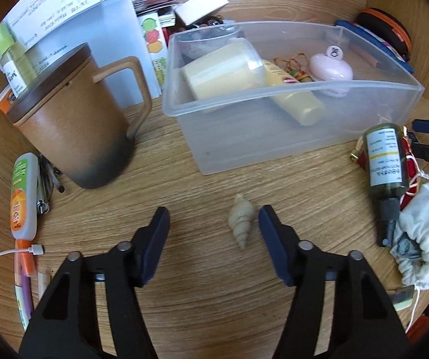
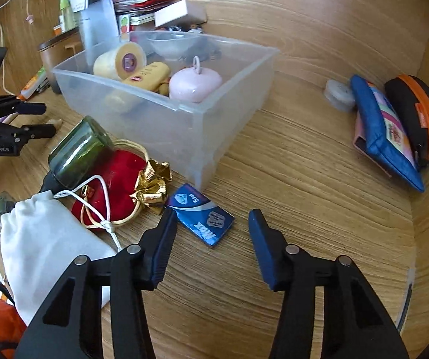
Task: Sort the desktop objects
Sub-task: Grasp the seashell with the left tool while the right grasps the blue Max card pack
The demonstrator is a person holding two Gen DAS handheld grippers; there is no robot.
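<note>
The left hand-held gripper [image 1: 213,220] stands released over the tabletop [image 1: 202,293], its jaws apart with the small cream spiral shell [image 1: 240,220] lying between them, nearer the jaw on the picture's right and seemingly touching neither pad. The shell's long axis runs roughly along the line the gripper points, pointed tip toward the camera, so the jaws would close across its narrow width; judged from this, the shell is the left hand's object and the left hand is plainly the nearer. The right hand-held gripper [image 2: 213,220] is likewise released, grasping nothing; the flat blue packet [image 2: 201,213] lies between its jaws, just beside or against the left-hand finger, its long axis set diagonally to the jaw line. Legible writing on the packet: "max" and "5 pcs", seen upside down. The clear plastic bin [image 1: 274,137], the likely destination, sits farther ahead of both grippers and already contains a cream roll, a yellow tube and a pink rounded case. Other markings: "GenRobot.AI" on the left gripper's body as seen from the right wrist view; the label on the dark green bottle [image 1: 384,157] and the orange-and-green tube [image 1: 23,193] carry print too small to read. A lidded brown mug [image 1: 77,119] stands left of the bin.
</note>
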